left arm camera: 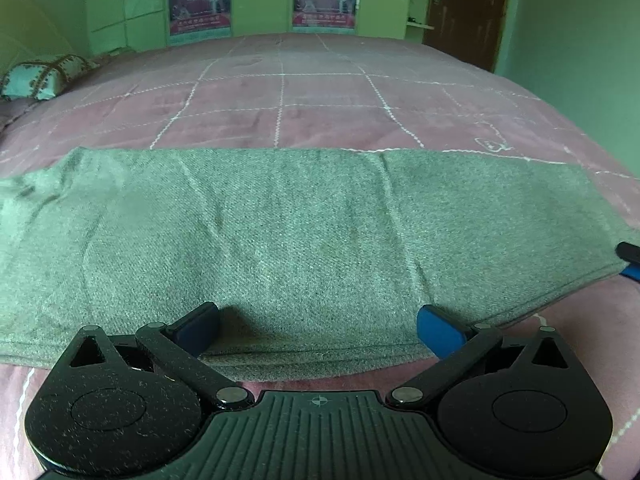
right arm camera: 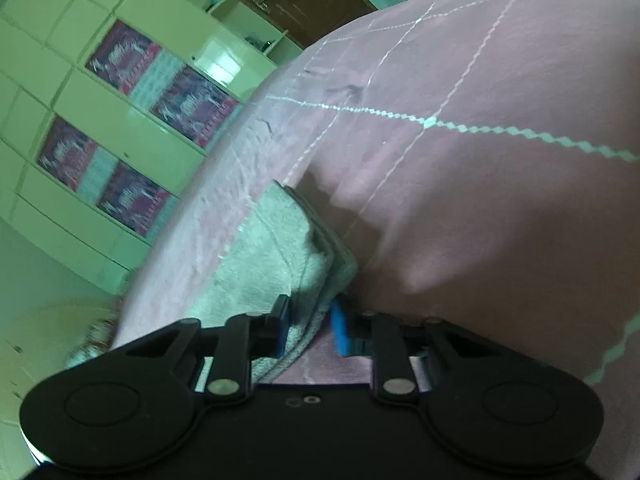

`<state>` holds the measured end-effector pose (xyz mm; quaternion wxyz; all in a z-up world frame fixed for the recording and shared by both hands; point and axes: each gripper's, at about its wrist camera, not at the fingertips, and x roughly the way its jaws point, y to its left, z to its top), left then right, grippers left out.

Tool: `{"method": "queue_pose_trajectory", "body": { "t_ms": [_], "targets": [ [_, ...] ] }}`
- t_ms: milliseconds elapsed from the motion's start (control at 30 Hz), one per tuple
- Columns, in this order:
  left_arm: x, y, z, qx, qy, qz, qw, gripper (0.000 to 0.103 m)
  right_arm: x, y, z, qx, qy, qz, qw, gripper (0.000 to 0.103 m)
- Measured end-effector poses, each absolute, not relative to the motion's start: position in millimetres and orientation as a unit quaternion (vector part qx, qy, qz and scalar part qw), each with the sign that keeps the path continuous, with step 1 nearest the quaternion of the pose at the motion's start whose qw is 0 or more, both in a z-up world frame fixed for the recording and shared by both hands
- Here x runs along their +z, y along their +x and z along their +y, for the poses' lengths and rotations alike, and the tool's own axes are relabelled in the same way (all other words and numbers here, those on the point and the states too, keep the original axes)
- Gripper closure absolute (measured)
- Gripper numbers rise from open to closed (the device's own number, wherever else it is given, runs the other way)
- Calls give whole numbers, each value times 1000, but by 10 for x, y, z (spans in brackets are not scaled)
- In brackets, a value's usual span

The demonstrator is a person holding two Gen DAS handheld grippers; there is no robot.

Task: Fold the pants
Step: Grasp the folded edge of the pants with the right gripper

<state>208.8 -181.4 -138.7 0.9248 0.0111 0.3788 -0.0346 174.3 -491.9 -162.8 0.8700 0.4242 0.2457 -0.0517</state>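
Note:
Grey pants [left arm camera: 280,232] lie folded lengthwise in a long flat strip across the pink bedspread [left arm camera: 304,92]. My left gripper [left arm camera: 318,330] is open, its blue pads over the near edge of the strip at its middle. My right gripper [right arm camera: 310,328] is tilted and has its blue pads closed on the layered end of the pants [right arm camera: 276,248], lifting it slightly. That gripper's fingers [left arm camera: 630,260] show at the right edge of the left wrist view, at the strip's right end.
The pink quilted bedspread [right arm camera: 480,160] with white stitched lines stretches far beyond the pants. A patterned pillow [left arm camera: 40,76] lies at the far left. Cupboards with posters [left arm camera: 200,0] and a brown door [left arm camera: 468,4] stand behind the bed.

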Motion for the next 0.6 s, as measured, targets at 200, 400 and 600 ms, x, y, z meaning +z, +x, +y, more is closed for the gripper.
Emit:
{"method": "queue_pose_trajectory", "body": {
  "t_ms": [200, 400, 600],
  "targets": [
    [-1223, 2042, -1519, -57, -38, 366, 928, 0, -1274, 1740, -4746, -56, 384, 228, 893, 95],
    [-1029, 1822, -184, 24, -69, 329, 942, 0, -717, 1985, -4046, 21, 320, 230, 919, 95],
    [-874, 1452, 1382, 135, -117, 309, 934, 0, -402, 2372, -2641, 121, 253, 242, 929, 95]
  ]
}}
